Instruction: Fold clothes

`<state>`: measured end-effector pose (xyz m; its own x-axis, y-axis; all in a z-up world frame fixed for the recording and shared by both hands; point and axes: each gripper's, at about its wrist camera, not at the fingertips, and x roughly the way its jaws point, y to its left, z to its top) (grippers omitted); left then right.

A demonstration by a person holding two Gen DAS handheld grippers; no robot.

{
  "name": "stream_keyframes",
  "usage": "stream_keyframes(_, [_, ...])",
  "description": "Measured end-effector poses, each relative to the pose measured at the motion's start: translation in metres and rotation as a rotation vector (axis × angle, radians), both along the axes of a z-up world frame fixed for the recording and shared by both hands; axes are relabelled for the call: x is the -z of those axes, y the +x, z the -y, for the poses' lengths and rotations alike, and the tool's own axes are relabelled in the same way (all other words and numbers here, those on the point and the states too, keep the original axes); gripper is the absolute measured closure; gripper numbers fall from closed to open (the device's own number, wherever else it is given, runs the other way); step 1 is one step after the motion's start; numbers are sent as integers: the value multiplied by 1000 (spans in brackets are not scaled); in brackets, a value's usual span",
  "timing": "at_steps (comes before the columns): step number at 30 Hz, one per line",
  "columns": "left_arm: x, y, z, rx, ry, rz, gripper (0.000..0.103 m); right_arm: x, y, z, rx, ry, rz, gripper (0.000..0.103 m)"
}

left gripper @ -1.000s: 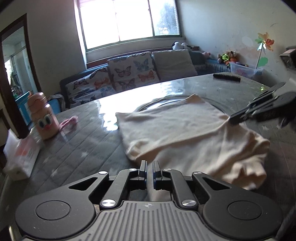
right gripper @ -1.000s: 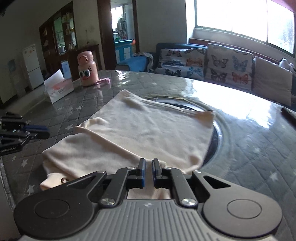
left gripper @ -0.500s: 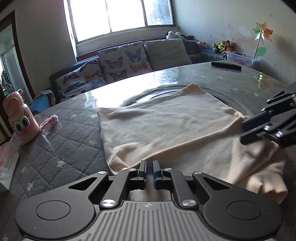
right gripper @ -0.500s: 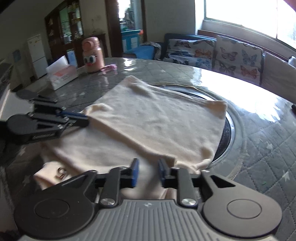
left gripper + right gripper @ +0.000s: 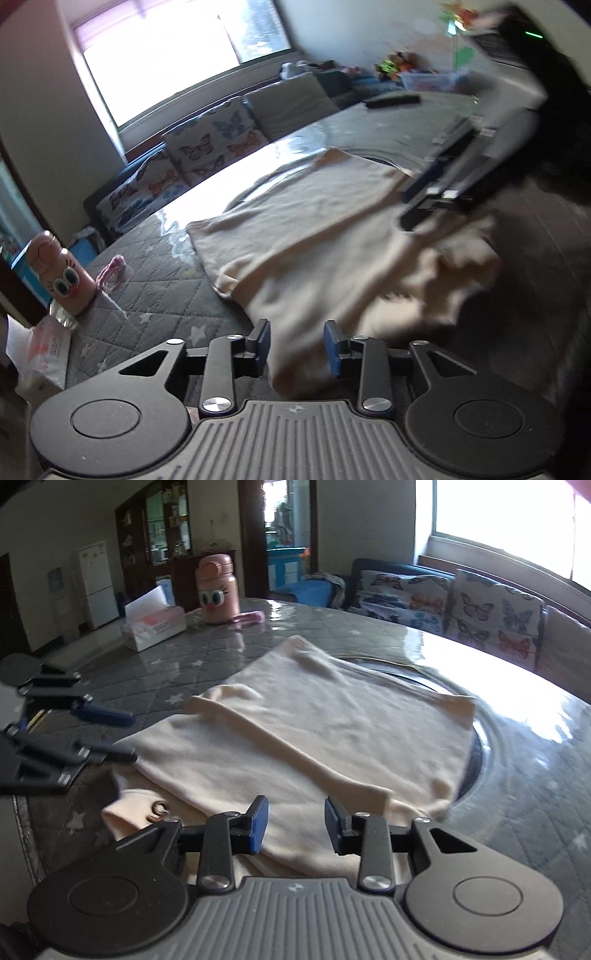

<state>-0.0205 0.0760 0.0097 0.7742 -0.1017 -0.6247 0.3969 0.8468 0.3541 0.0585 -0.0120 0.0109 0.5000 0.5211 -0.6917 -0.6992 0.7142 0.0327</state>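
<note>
Here a fold is judged to have just been laid down and let go: the cream garment [image 5: 314,738] is spread on the quilted grey table [image 5: 517,812], one layer doubled over another along a diagonal crease, with a bunched end and a small ring fastening left at the near edge. The left gripper [image 5: 295,345] has just been opening; its jaws are parted partway, a lobe of cloth is seen between the blue pads, and no pinch on it is shown. The right gripper [image 5: 295,823] has likewise just been opening and is held partway apart above the near hem, with cloth beneath the gap but not clamped. Nothing is gripped by either. A pink bottle [image 5: 216,590] and a tissue box [image 5: 155,626] are set well apart from the cloth, at the far side. For the next fold, the bunched near end would probably need to be smoothed, two fresh corners taken, and both edges carried across evenly.
</note>
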Motion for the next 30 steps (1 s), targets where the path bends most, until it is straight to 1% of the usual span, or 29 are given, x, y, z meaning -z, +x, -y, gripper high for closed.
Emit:
stream_keyframes(3, [9,-12,10,52,42,1,61,7,0,-5,-17,-19,-6,64])
stream_keyframes(6, [18,-14,23,93,68,11,61,5,-4,-1,-16,-29,-7,64])
stream_keyframes(8, [20,-13,31,117,71,30,61,3,-9,5,-15,-33,-12,63])
stream_keyframes(10, [21,-9,36,135,55,39,62,1,-13,12,-15,-38,-18,63])
stream_keyframes(12, [20,-4,39,144,42,47,76,-2,-17,19,-16,-39,-24,62])
stream_keyframes(13, [20,-2,40,146,36,50,80,-4,-19,22,-16,-36,-25,60])
stream_keyframes(14, [19,0,40,145,27,49,88,-7,-22,25,-20,-33,-24,57])
stream_keyframes(15, [18,2,40,141,13,49,93,-10,-25,28,-27,-31,-21,56])
stream_keyframes(20, [0,18,34,95,-53,60,94,-20,-40,36,-93,-46,6,43])
stream_keyframes(23, [-8,32,33,77,-85,63,94,-22,-48,34,-140,-64,27,39])
stream_keyframes(28, [-14,47,33,67,-111,54,94,-10,-45,17,-162,-87,93,39])
stream_keyframes(30, [-14,49,32,60,-117,48,94,-4,-39,9,-163,-90,103,43])
